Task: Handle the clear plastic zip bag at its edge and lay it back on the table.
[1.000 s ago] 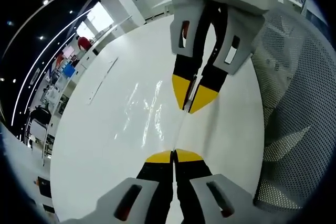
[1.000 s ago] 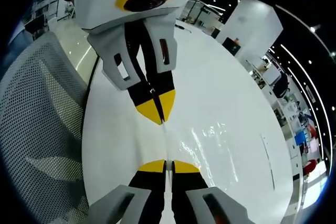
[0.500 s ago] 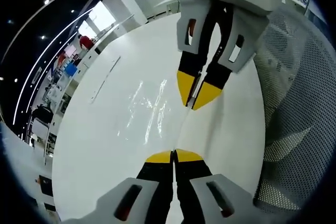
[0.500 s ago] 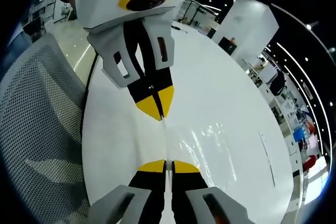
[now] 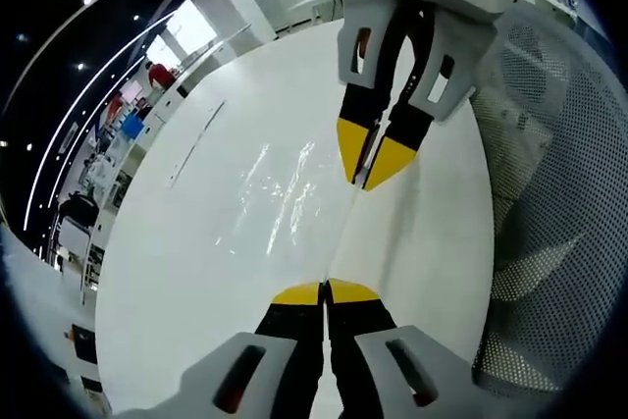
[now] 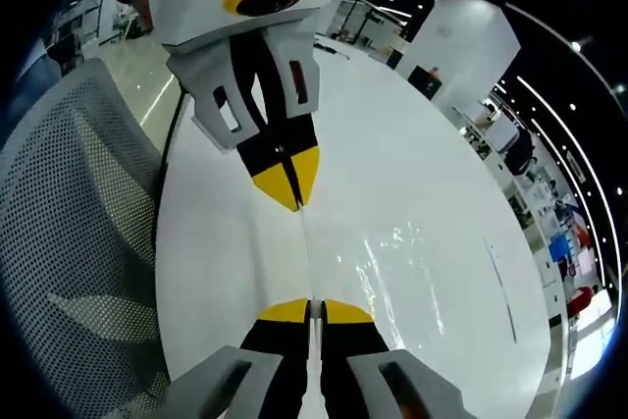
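The clear plastic zip bag (image 5: 280,193) is stretched above the white table (image 5: 177,282), showing mostly as glints and a thin edge line. In the left gripper view my left gripper (image 5: 325,291) is shut on the near end of that edge. My right gripper (image 5: 371,166) hangs down from the top, shut on the far end. In the right gripper view the bag (image 6: 392,257) spreads to the right over the table (image 6: 412,134). There my right gripper (image 6: 309,309) pinches the near end and my left gripper (image 6: 287,189) pinches the far end.
A grey mesh chair (image 5: 559,193) stands close beside the table, also seen as the chair (image 6: 69,242) on the left. A thin strip (image 5: 194,144) lies flat on the table. Office shelves and a person in red (image 5: 157,77) are far behind.
In each view the opposite gripper has drifted a little up and away, so the stretch of bag edge between the two grippers looks slightly longer. Both stay shut.
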`<act>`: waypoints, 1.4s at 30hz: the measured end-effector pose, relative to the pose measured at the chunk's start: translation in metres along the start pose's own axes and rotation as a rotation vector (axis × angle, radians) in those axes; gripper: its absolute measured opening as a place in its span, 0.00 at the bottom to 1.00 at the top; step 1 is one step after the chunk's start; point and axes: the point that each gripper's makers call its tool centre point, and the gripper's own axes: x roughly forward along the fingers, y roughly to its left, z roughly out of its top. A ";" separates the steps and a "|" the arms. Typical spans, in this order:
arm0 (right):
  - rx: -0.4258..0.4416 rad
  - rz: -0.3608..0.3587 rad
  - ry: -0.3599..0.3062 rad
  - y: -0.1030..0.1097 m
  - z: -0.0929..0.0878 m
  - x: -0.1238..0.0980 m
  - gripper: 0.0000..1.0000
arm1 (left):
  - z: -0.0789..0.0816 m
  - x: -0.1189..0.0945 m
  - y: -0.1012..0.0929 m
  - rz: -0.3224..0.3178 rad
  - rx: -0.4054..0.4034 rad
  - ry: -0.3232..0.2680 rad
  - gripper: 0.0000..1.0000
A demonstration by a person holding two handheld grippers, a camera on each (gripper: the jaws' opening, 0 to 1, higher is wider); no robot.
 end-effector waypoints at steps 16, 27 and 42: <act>0.005 -0.001 0.004 0.000 -0.005 -0.003 0.00 | -0.002 0.000 0.000 0.004 -0.008 0.006 0.00; 0.004 -0.004 0.007 -0.001 -0.007 -0.004 0.00 | -0.004 0.001 0.002 0.006 -0.014 0.009 0.00; 0.004 -0.005 0.013 -0.003 -0.010 -0.006 0.00 | -0.006 0.000 0.004 0.011 -0.023 0.009 0.00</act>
